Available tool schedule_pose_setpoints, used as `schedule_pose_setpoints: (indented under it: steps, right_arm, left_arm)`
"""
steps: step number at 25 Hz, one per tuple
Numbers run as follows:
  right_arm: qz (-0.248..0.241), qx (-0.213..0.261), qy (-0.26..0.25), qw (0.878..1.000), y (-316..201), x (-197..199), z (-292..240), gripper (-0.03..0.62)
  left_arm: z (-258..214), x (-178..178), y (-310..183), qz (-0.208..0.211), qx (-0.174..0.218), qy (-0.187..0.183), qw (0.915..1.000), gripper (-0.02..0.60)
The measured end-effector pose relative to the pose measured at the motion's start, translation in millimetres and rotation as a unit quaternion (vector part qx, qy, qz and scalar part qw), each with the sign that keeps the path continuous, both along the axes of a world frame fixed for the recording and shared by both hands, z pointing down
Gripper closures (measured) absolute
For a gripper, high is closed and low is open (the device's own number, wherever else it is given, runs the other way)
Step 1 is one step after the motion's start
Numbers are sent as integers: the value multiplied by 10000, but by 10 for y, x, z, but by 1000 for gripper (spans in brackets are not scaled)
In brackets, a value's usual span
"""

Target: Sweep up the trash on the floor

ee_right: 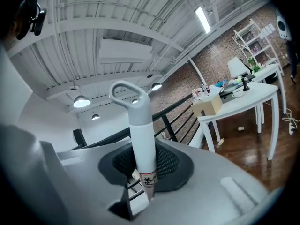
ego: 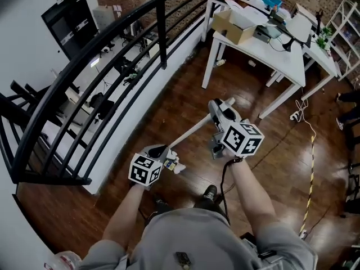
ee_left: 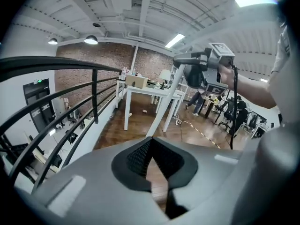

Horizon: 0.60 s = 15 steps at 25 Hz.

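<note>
**Handle's up, no sweeping yet**

So the right gripper is clamped on the white handle just below its loop end. Its own view shows the pads squeezed on the shaft, with a small label right at the grip.

The left gripper sits lower, at the other visible end of the handle. Its jaws are down to a thin wedge with bare floor showing through. The handle lines up with their tips, but I honestly can't tell if they're pinching it or just sitting next to it.

The handle is slanted, loop end up and away from the person. Whatever is on its bottom end isn't visible in any view.

The trash is a small pale scrap on the floor beside the near leg of the white table, well apart from both grippers. There may be another bit further under the table.

My read: this is the carry-over step, tool in hand and nothing swept. The next move needs a walk toward that table leg. Then the business end has to drop to the floor behind the scrap, without knocking the leg or the railing.
</note>
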State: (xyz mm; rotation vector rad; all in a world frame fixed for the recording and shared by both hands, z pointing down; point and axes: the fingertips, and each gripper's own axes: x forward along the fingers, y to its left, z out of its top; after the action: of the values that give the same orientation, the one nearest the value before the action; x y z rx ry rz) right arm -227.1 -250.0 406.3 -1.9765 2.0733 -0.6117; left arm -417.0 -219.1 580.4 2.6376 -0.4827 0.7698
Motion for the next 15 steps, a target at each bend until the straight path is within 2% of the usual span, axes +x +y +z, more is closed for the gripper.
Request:
schedule_pose_setpoints:
  steps: [5,8,15]
  right_arm:
    - [-320,263,274,9988,375,825,-226,525]
    - [-381,225,476,9979,576,1350,-213,526]
    - [-106,-111,992,9949,787,2482,47,528]
  left_arm:
    - [-126,1139,402,297,146,-93,9994,577]
    - [-155,1762,620,423,147,-119,9989,577]
    - [-204,2943,790,867,121,40,9962,577]
